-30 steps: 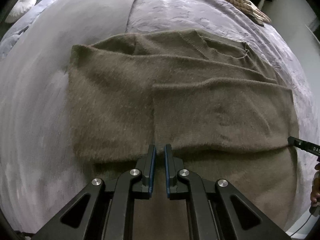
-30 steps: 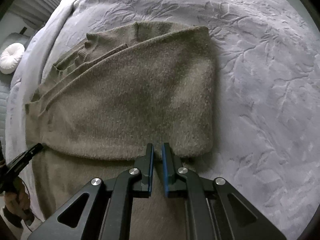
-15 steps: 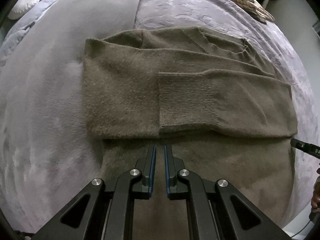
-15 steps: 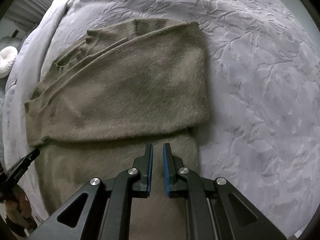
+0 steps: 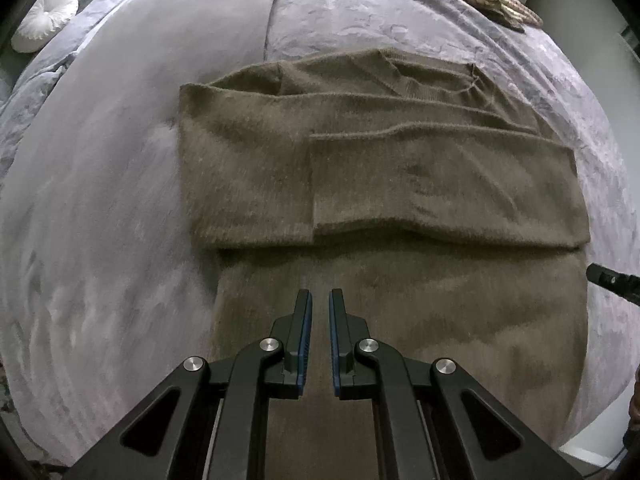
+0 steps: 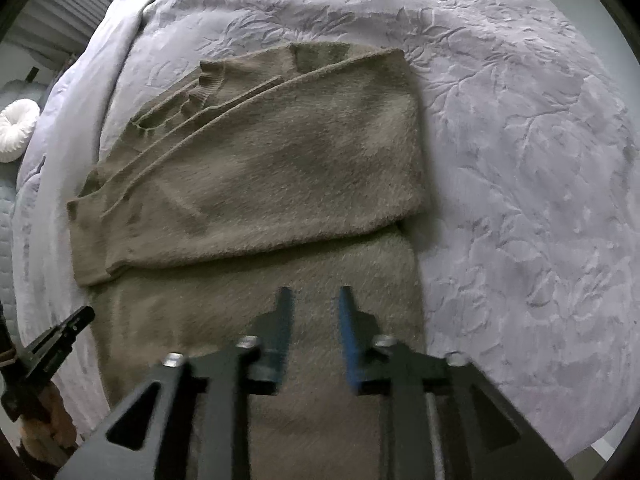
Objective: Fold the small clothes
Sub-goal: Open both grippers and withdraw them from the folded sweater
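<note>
A fuzzy olive-brown knitted sweater lies flat on the bed, partly folded. Its sleeves are laid across the chest as a band running from 9 to 3 o'clock, one ribbed cuff ending near the middle of the left wrist view. The ribbed neckline sits at the far edge, toward 1 o'clock. The unfolded lower body stretches toward 6 o'clock, smooth and narrower than the sleeve band. In the right wrist view the neckline shows at 11 o'clock.

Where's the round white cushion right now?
The round white cushion sits at the far upper left of the left wrist view, beyond the grey bedspread, well left of the brown sweater.
</note>
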The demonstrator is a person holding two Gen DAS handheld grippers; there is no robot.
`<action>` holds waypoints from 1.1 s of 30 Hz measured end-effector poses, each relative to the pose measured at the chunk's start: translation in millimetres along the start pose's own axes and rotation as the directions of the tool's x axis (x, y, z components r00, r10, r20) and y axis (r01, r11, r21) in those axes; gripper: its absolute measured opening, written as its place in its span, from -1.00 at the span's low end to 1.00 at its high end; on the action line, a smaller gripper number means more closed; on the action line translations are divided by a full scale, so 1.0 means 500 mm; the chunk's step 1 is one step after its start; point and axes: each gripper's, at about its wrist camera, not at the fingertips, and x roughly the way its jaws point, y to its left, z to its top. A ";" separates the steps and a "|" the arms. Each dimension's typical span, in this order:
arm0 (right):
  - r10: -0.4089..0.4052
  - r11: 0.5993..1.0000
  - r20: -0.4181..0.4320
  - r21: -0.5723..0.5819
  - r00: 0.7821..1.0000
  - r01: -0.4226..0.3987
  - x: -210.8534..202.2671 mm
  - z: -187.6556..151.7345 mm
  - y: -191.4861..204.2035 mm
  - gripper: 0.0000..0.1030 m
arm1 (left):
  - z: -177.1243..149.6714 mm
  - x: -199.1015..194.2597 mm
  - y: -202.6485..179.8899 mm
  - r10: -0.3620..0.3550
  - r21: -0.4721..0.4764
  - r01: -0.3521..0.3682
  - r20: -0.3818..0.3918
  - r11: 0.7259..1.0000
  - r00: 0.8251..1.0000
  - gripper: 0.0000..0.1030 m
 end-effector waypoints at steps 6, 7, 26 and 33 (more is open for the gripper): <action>0.000 1.000 0.007 -0.003 1.000 0.000 -0.006 -0.005 0.011 -0.03 | -0.015 -0.009 0.003 0.008 -0.016 -0.008 0.000 1.000 1.000 -0.83; -0.001 1.000 0.007 -0.005 1.000 0.001 -0.006 -0.006 0.013 -0.01 | -0.017 -0.010 0.003 0.010 -0.017 -0.010 -0.001 1.000 1.000 -0.83; -0.037 0.992 0.062 -0.118 0.997 0.045 -0.042 -0.023 0.052 0.76 | -0.025 -0.043 -0.004 0.080 -0.022 -0.080 0.005 0.997 0.997 0.98; -0.021 0.993 0.023 -0.118 1.000 0.024 -0.049 -0.035 0.065 0.75 | -0.037 -0.058 -0.004 0.071 -0.012 -0.071 -0.003 0.997 0.997 0.98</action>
